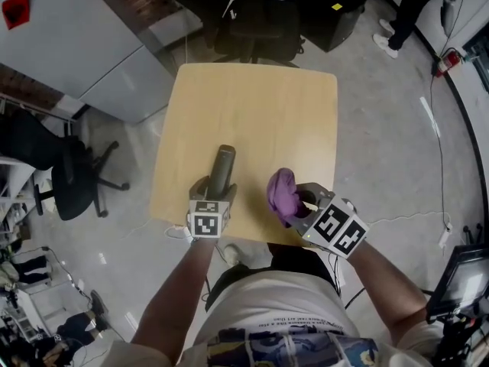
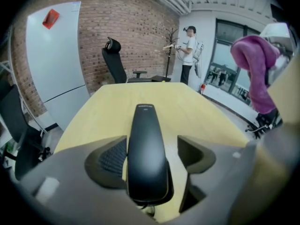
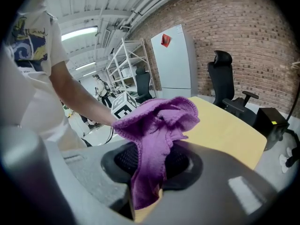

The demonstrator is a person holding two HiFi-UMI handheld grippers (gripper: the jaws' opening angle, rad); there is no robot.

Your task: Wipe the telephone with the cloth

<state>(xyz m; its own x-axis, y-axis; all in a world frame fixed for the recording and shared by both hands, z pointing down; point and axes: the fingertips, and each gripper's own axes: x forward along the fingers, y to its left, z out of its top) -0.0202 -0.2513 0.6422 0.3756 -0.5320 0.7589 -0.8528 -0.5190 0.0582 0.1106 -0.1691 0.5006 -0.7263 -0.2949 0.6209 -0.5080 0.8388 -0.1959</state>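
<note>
A black telephone handset lies flat on the light wooden table, near its front edge. My left gripper straddles the handset's near end and is open. In the left gripper view the handset lies between the pads, close to the left one, with a clear gap to the right one. My right gripper hovers just right of it, shut on a bunched purple cloth. In the right gripper view the cloth is pinched between the pads and droops below them.
A black office chair and a black box stand beyond the table's far edge. Another chair and a white cabinet are to the left. A person stands far back.
</note>
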